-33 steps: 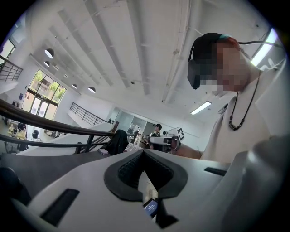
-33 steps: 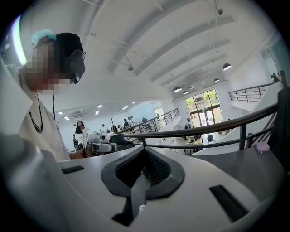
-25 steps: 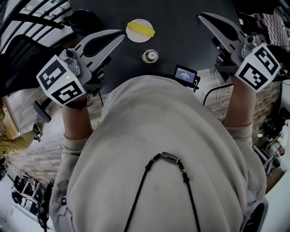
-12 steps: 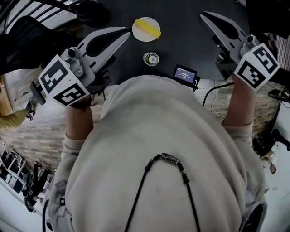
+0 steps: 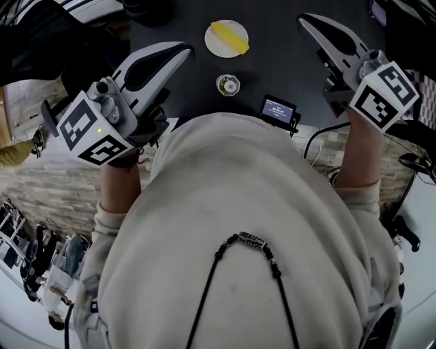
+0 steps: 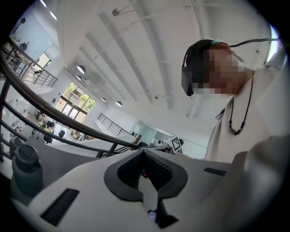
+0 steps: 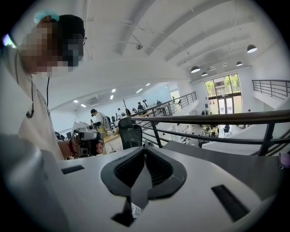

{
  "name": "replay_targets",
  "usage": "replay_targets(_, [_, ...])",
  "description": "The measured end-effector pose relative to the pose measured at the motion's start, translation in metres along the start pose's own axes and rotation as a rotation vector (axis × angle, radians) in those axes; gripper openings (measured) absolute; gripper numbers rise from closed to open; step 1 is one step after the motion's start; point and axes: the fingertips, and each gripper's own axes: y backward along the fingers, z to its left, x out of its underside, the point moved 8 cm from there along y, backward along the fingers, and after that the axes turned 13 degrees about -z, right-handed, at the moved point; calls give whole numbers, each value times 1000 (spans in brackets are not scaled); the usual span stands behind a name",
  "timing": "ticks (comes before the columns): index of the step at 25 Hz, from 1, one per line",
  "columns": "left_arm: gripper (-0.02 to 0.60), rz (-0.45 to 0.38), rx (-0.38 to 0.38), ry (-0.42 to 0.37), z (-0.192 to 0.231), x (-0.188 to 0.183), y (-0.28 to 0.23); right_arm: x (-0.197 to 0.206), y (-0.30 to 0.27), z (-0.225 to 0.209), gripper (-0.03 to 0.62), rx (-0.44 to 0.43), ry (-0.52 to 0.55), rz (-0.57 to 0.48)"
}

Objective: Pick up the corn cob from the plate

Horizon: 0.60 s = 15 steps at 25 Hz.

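Note:
A yellow corn cob (image 5: 229, 36) lies across a small white plate (image 5: 216, 42) at the far side of the dark table (image 5: 272, 54). My left gripper (image 5: 184, 49) is held to the left of the plate and nearer to me, its jaws shut with nothing between them. Off to the plate's right, my right gripper (image 5: 303, 20) is also shut and empty. In the left gripper view the left gripper (image 6: 144, 152) has its pads together, and in the right gripper view so does the right gripper (image 7: 145, 149). Neither of those two views shows the plate.
A small round jar (image 5: 227, 84) stands on the table just nearer to me than the plate. A black device with a lit screen (image 5: 278, 109) sits at the table's near edge, a cable hanging below it. A grey bottle (image 6: 26, 170) and railings appear in the left gripper view.
In the head view the plate and jar have drifted right and slightly up. The left gripper has turned a little. The right gripper has shifted slightly. Both stay shut.

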Motion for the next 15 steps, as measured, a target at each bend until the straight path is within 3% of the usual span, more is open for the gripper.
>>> replay_targets(15, [2,-83,-119,-26,-20,-4,47,-2,-31,5,18,-79,28,38])
